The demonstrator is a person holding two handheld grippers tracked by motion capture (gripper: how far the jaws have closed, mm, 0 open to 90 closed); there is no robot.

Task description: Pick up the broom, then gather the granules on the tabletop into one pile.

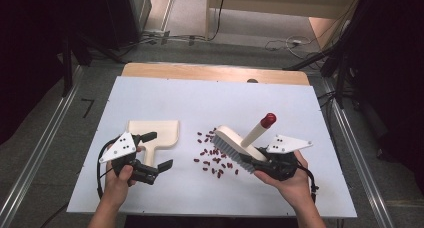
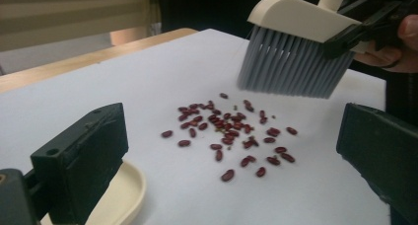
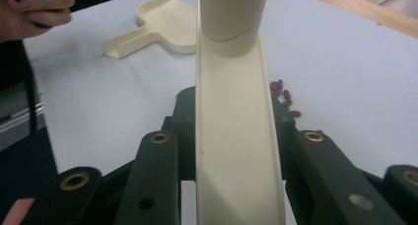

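Observation:
Several small red beans [image 1: 215, 158] [image 2: 231, 136] lie scattered on the white mat [image 1: 200, 103]. My right gripper [image 1: 255, 160] [image 3: 231, 106] is shut on a cream brush [image 1: 235, 140] [image 3: 236, 151], whose grey bristles [image 2: 291, 67] hang just above the mat at the far side of the beans. Its red-tipped handle [image 1: 268, 119] points up and away. A cream dustpan [image 1: 155, 133] [image 3: 167, 22] lies flat, left of the beans. My left gripper [image 1: 157, 150] [image 2: 236, 151] stands open over the dustpan's handle end [image 2: 123, 195] and holds nothing, facing the beans.
The mat covers a wooden table whose far edge [image 1: 215, 73] shows bare wood. Metal rails [image 1: 40, 153] run along both sides on the floor, and cables [image 1: 295, 40] lie beyond the table. The mat's far half [image 1: 210, 98] carries no objects.

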